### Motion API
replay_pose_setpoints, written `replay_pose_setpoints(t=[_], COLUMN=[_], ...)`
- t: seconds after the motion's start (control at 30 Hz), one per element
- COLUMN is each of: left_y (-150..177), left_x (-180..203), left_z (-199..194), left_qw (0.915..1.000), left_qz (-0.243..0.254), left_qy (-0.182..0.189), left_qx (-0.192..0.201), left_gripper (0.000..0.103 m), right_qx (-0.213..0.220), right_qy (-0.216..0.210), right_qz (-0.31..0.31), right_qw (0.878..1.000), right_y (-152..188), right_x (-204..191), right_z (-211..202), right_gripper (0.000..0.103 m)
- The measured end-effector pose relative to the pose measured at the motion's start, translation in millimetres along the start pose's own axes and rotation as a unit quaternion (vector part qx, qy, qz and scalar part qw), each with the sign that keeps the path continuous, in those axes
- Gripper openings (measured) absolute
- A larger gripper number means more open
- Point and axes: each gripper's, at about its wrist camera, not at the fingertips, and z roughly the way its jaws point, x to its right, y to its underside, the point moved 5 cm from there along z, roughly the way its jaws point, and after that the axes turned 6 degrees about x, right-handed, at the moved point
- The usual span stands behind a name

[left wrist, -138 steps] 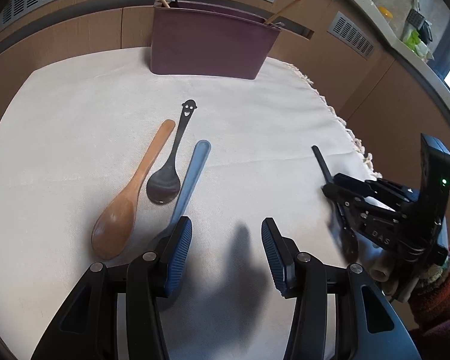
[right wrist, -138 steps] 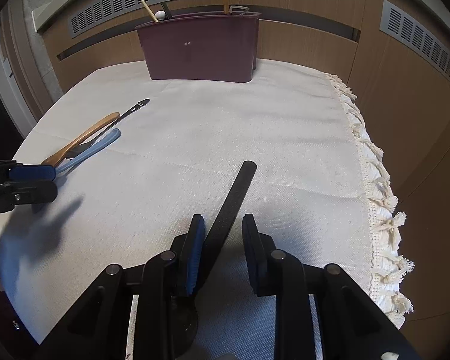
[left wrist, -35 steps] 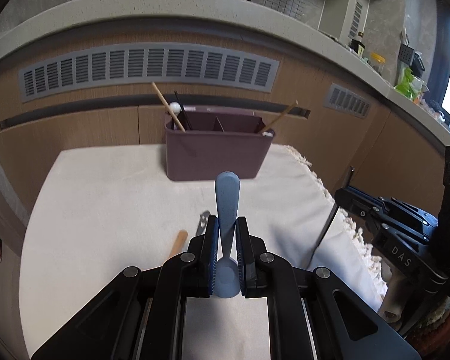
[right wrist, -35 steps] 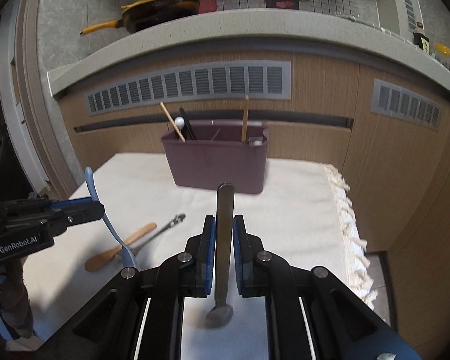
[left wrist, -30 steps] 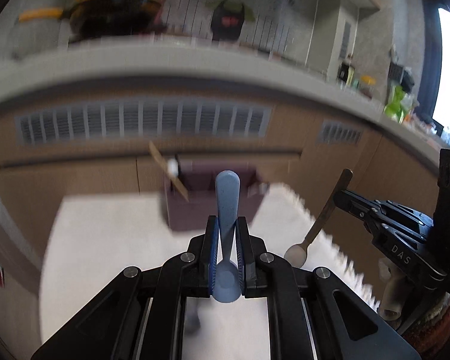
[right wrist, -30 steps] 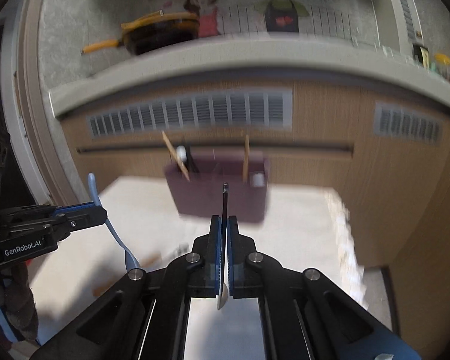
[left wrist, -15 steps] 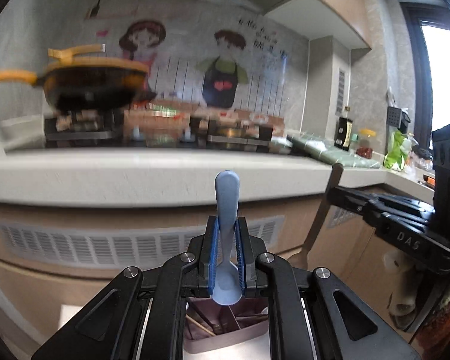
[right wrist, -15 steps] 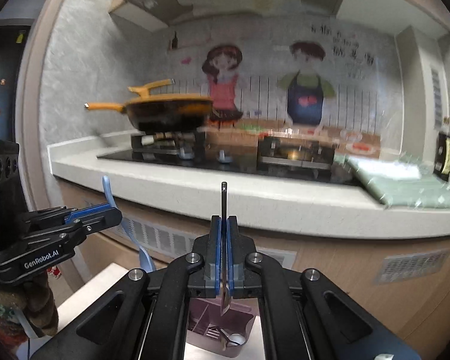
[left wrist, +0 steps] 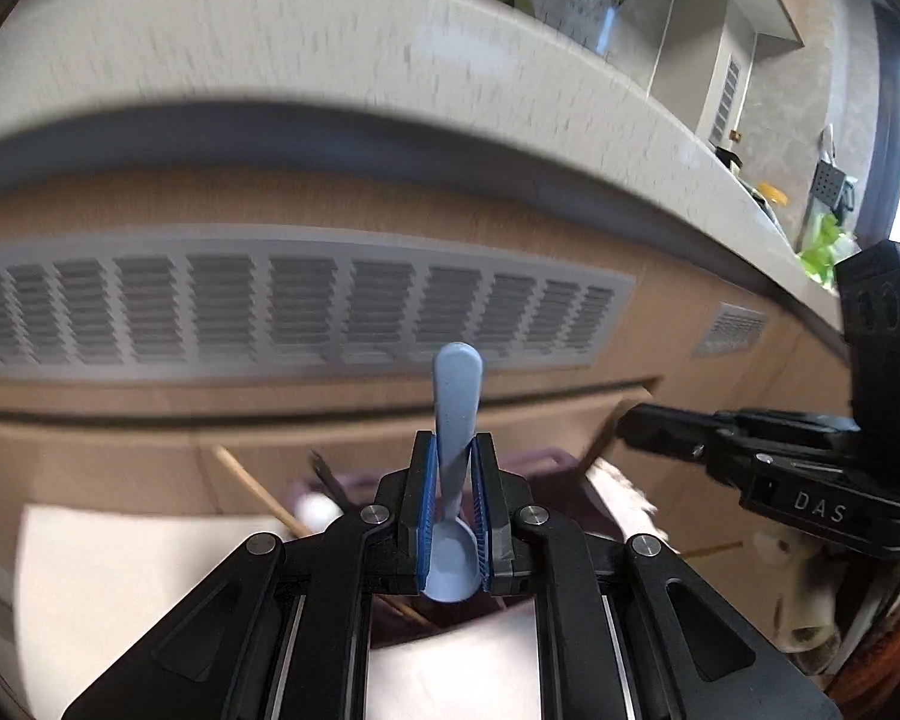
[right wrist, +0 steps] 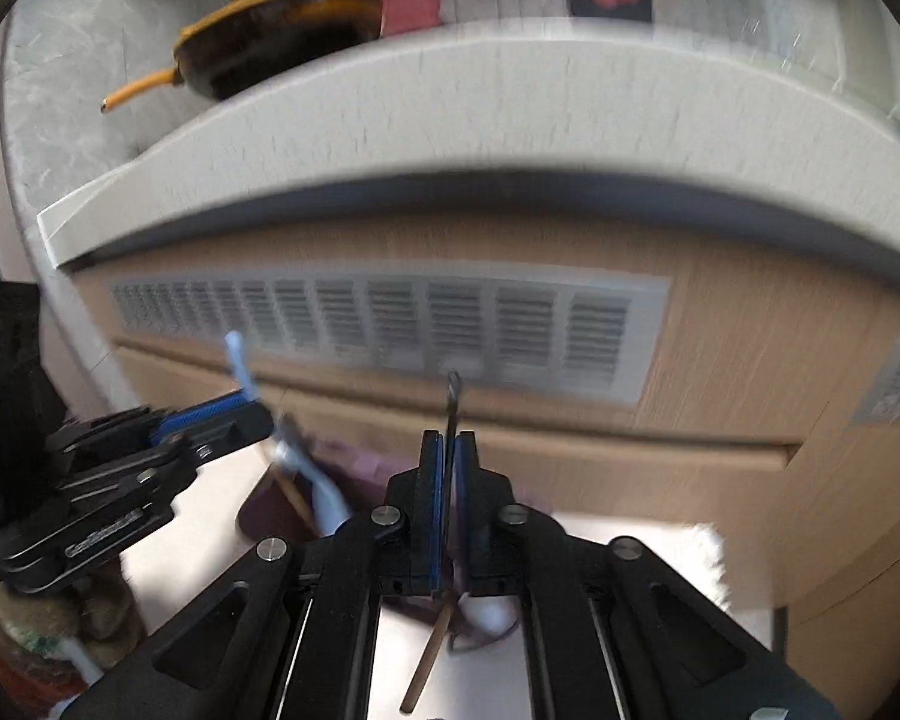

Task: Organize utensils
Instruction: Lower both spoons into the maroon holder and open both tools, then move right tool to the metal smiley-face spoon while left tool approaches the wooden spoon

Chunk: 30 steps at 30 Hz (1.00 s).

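Observation:
My left gripper (left wrist: 453, 501) is shut on a light blue spoon (left wrist: 457, 402), handle pointing up and forward; it also shows in the right wrist view (right wrist: 243, 375). My right gripper (right wrist: 448, 483) is shut on a thin dark spoon (right wrist: 452, 420), seen edge-on. Both are held above the maroon utensil holder (left wrist: 546, 468), which is blurred and mostly hidden behind the grippers (right wrist: 354, 468). The right gripper shows at the right of the left wrist view (left wrist: 750, 450).
Wooden chopsticks (left wrist: 258, 495) and a white-tipped utensil (left wrist: 315, 507) stand in the holder. A white cloth (left wrist: 120, 570) with a fringed edge (right wrist: 705, 552) covers the table. A wooden cabinet with a vent grille (left wrist: 294, 306) stands behind, under a counter (right wrist: 390, 138).
Both wrist views have tilted down from the counter top and wall back toward the cabinet and holder. Both grippers still hold their spoons above the holder.

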Motion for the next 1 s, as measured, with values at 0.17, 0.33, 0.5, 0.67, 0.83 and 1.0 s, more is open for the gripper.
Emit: replay_pose_setpoints(t=[0.17,0.33,0.5,0.67,0.83,1.0], left_y=[-8.0,2.2,59.3,132.2,176.6,193.6], left_x=[8.6,9.2,-21.9,-51.8,-69.5,-77.2], left_z=[-28.9,-82.9,-118.3,-149.1,-168.8,-173.3], left_qw=[0.9998,0.9971,0.9921,0.985,0.9793,0.9766], left_qz=[0.009,0.037,0.018,0.002,-0.008,-0.017], left_qy=[-0.001,-0.058,-0.124,-0.169,-0.19,-0.198], left_qx=[0.015,0.034,0.01,-0.035,-0.069,-0.081], left_gripper=[0.033,0.04,0.043,0.045,0.045,0.045], right_qx=[0.008,0.078,0.045,-0.052,-0.118,-0.127], right_qy=[-0.012,0.004,-0.044,-0.049,-0.039,-0.01], right_qz=[0.037,-0.021,-0.05,-0.001,0.086,0.086], right_qw=[0.999,0.997,0.997,0.997,0.988,0.988], right_y=[-4.3,-7.7,39.5,128.1,177.5,184.4], right_x=[9.8,-18.1,-62.4,-83.1,-82.9,-96.5], right_z=[-20.3,-83.6,-102.8,-57.8,-2.6,34.8], right_gripper=[0.009,0.012,0.018,0.018,0.019,0.019])
